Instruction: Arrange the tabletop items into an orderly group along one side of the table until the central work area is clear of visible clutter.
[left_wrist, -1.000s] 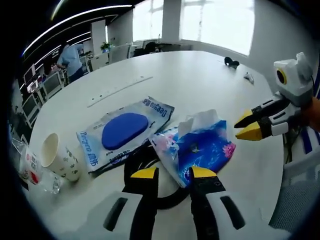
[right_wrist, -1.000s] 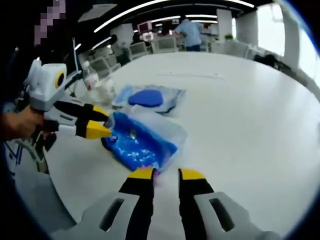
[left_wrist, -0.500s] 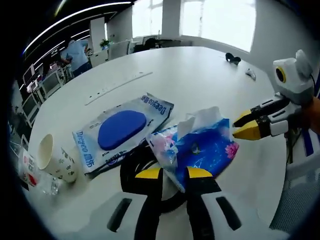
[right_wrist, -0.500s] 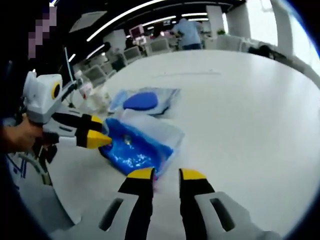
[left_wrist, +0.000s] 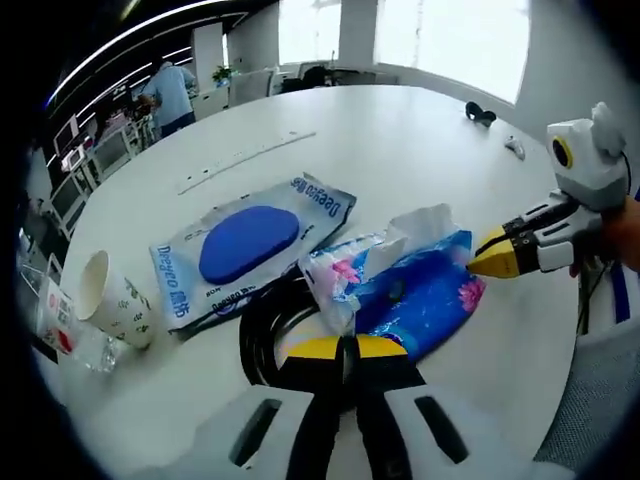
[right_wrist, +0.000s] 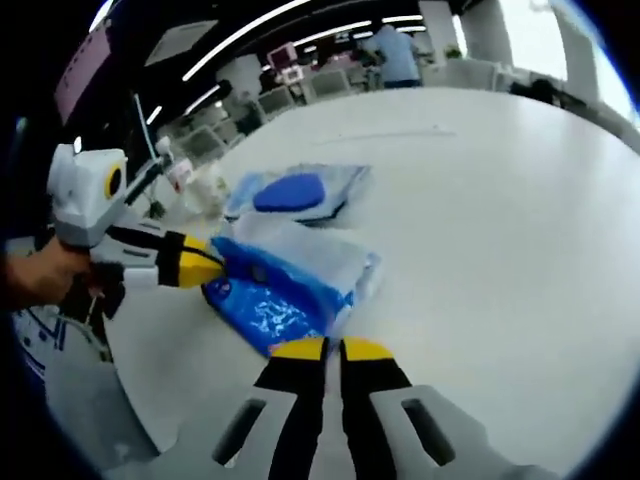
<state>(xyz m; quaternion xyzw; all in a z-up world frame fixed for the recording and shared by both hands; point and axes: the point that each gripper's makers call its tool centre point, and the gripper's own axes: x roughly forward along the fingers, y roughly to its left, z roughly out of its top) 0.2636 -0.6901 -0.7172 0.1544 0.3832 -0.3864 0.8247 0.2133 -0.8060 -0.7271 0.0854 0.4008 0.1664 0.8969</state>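
A blue soft tissue pack (left_wrist: 415, 292) lies near the table's edge, with white tissue poking out of its top. My left gripper (left_wrist: 340, 347) is shut on the pack's near end. My right gripper (left_wrist: 478, 263) comes in from the right, its yellow tips pinched on the pack's other end. In the right gripper view the same tissue pack (right_wrist: 285, 285) lies between my right gripper (right_wrist: 322, 349), shut on its near corner, and my left gripper (right_wrist: 215, 266), which holds its left end. A blue-and-white wet wipes pack (left_wrist: 245, 248) lies flat beside it.
A coiled black cable (left_wrist: 262, 332) lies partly under the tissue pack. A paper cup (left_wrist: 112, 301) and a clear plastic bottle (left_wrist: 62, 332) stand at the left edge. Small dark items (left_wrist: 480, 112) sit far across the white table (left_wrist: 390, 150). A person stands at desks beyond.
Both grippers have gone from open to shut, each closing on an end of the tissue pack. The pack has shifted slightly.
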